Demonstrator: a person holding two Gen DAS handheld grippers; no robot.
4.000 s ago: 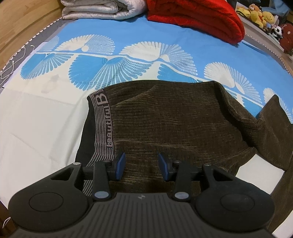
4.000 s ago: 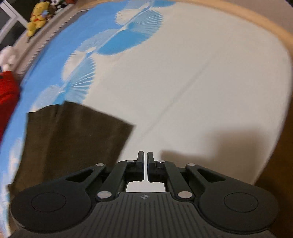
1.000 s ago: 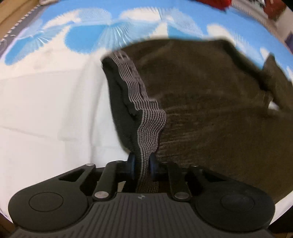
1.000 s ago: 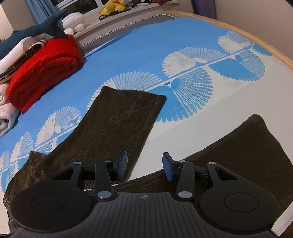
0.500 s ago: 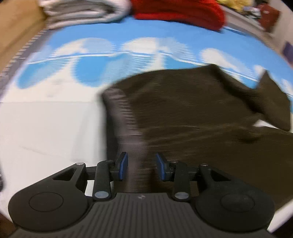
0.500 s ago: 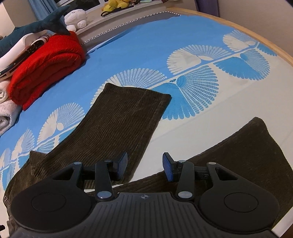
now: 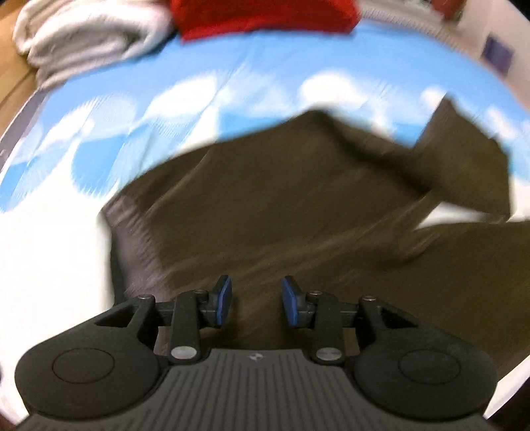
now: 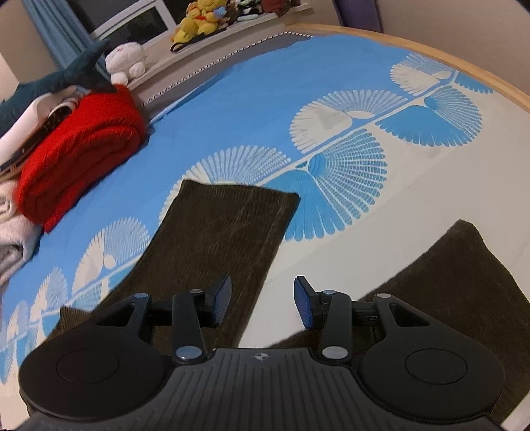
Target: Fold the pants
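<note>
Dark brown corduroy pants (image 7: pixel 281 199) lie on the blue-and-white bed sheet (image 8: pixel 232 109). The left wrist view is blurred; their grey waistband (image 7: pixel 132 238) lies at the left. My left gripper (image 7: pixel 255 305) hovers over the seat of the pants, open, with nothing between its blue pads. In the right wrist view one leg (image 8: pixel 225 232) stretches away flat toward the blue part of the sheet, and the other leg (image 8: pixel 463 272) lies at the right. My right gripper (image 8: pixel 263 303) hangs above the gap between the legs. Its jaws are closing slightly and hold nothing.
A folded red blanket (image 8: pixel 79 146) and a grey-white one (image 7: pixel 89 36) lie at the head of the bed. Plush toys (image 8: pixel 198 20) and a shark toy (image 8: pixel 66 79) sit on the ledge behind. A wooden bed edge (image 8: pixel 463 69) curves along the right.
My left gripper has let go of the waistband, opened, and swung up and to the right over the pants. The waistband now lies flat. The right gripper has barely moved.
</note>
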